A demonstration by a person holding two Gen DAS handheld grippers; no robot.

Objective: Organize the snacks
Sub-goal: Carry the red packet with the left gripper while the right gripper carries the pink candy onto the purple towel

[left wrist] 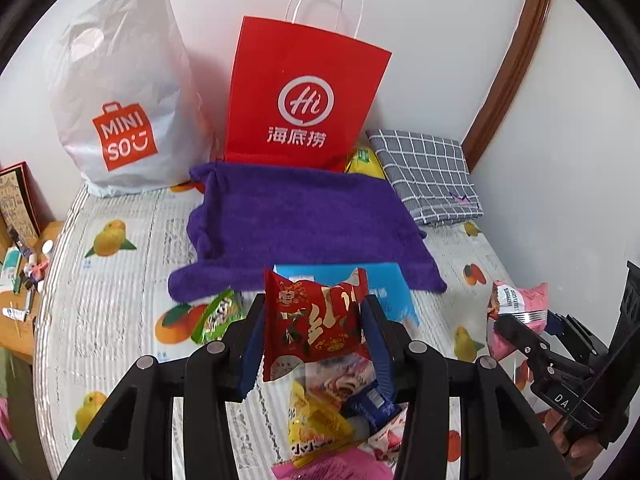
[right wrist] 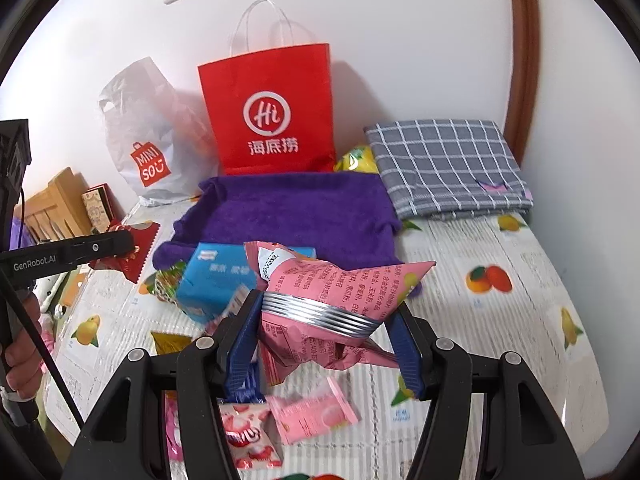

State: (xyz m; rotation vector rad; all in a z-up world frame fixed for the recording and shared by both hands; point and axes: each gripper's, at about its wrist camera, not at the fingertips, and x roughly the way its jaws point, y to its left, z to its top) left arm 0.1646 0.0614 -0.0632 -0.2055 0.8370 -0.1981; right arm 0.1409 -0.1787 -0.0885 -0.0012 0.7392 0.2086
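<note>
1. Here, the left tongs (left wrist: 314, 320) are clamped on a red snack packet (left wrist: 316, 316), gripped across its width so it stands upright between the blue pads (left wrist: 252, 344), clear of the loose sweets at the bottom of the frame.
2. The right tongs (right wrist: 324, 320) are closed on a pink snack packet (right wrist: 340, 284), pinched at its crimped silver seal; the bag crumples and tips toward the right of the frame, which suggests a light, air-filled pack held by its stiffest part.
3. Both packets hang above the fruit-print surface (right wrist: 520, 320), probably on their way to the purple towel (left wrist: 304, 216) at mid-frame, which looks like the sorting spot.
4. A light blue box (right wrist: 216, 280) and a green wrapper (left wrist: 218, 314) lie at the towel's near edge; small pink sweets (right wrist: 312, 412) and a yellow packet (left wrist: 316, 428) sit under the tongs.
5. The towel's middle is bare, so there is open room ahead.
6. Behind it, the red paper bag (left wrist: 300, 92) and the white plastic bag (left wrist: 120, 92) stand against the wall, and a folded grey checked cloth (right wrist: 448, 164) closes the upper right.
7. In the left view the surface's edge curves down the left side, with a cluttered wooden desk (left wrist: 24, 280) beyond it.
</note>
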